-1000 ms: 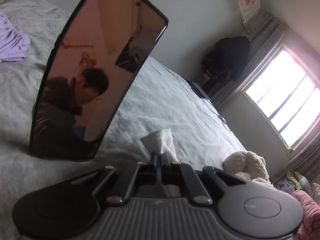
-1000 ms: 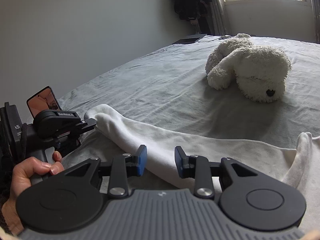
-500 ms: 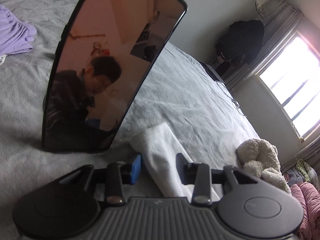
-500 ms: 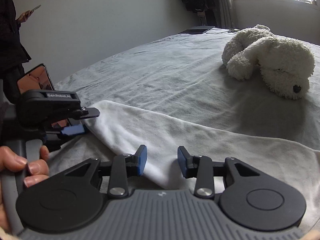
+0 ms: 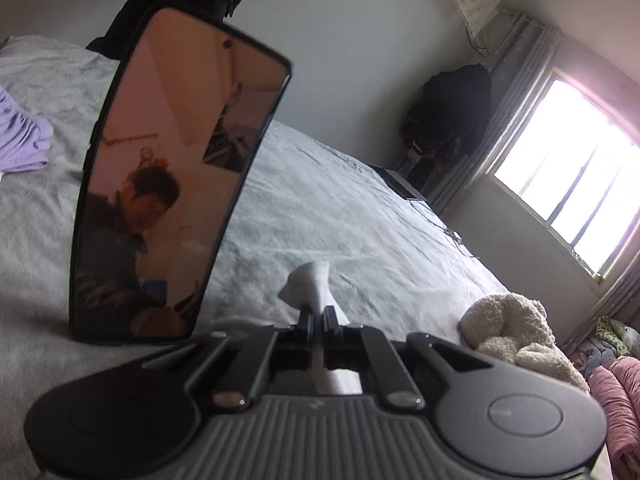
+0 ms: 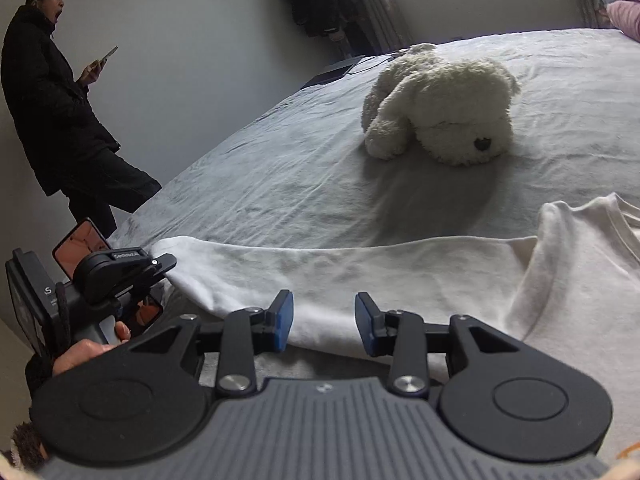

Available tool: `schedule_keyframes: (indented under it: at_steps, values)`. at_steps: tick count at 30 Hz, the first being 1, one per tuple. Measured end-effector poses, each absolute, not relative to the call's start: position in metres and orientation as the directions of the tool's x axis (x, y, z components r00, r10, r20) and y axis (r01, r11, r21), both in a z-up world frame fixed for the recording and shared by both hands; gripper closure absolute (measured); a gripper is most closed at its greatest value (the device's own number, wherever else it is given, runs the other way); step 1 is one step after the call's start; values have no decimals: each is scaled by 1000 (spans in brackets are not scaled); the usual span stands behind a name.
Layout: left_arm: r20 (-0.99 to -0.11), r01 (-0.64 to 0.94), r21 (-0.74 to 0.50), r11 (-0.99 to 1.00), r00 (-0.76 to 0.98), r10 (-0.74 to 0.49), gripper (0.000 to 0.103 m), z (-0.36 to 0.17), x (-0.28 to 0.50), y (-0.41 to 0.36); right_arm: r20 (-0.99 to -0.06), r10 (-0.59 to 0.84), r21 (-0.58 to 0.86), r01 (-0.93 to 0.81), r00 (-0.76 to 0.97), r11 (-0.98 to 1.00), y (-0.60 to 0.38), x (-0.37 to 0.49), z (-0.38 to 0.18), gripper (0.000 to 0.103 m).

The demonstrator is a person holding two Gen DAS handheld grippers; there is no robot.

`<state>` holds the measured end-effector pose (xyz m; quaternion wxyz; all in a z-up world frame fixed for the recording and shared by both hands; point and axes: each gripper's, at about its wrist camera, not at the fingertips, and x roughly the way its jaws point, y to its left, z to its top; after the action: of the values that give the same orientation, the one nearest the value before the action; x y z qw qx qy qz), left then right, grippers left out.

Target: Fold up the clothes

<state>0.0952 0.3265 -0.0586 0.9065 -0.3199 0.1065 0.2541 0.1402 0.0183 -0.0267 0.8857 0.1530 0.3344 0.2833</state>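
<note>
Left gripper [image 5: 319, 316]: its jaws are pinching shut on a bunched end of the white shirt's sleeve, with the tuft of cloth sticking up past the tips toward 12 o'clock; in the right wrist view the same tool is sitting at 9 o'clock, clamping the sleeve's end
Right gripper [image 6: 323, 326]: its jaws are standing wide apart, holding nothing, with the blue pads [image 6: 283, 322] hovering just above the near edge of the sleeve
White shirt [image 6: 560, 280]: it is lying on the grey bed sheet [image 6: 280, 168], the body spreading toward 3 o'clock and one long sleeve stretching across to 9 o'clock
Phone [image 5: 176, 176]: it is standing upright at 10 o'clock in the left wrist view, its dark screen reflecting a person
Plush dog [image 6: 444, 108]: it is resting on the sheet at 1 o'clock, well apart from the shirt
Purple garment [image 5: 22, 136]: it is lying at 9 o'clock on the bed
Bystander [image 6: 52, 96]: standing at 10 o'clock by the wall, looking at a handset
</note>
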Motion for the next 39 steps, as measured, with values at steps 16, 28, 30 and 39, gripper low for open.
schedule_keyframes:
  at_steps: [16, 28, 30, 39]
  values:
    - [-189, -113, -517, 849, 982, 16, 99, 2, 80, 221, -437, 592, 658, -208, 677, 724, -89, 102, 14, 45]
    - [-315, 108, -347, 932, 922, -224, 99, -12, 66, 114, -313, 710, 901, -40, 631, 433, -141, 96, -4, 41]
    - [-338, 138, -327, 935, 907, -252, 99, -17, 62, 101, -300, 717, 926, 13, 629, 377, -151, 93, -16, 41]
    - [-415, 258, -226, 939, 847, -333, 99, -27, 41, 52, -255, 722, 966, 131, 643, 224, -179, 78, -47, 40]
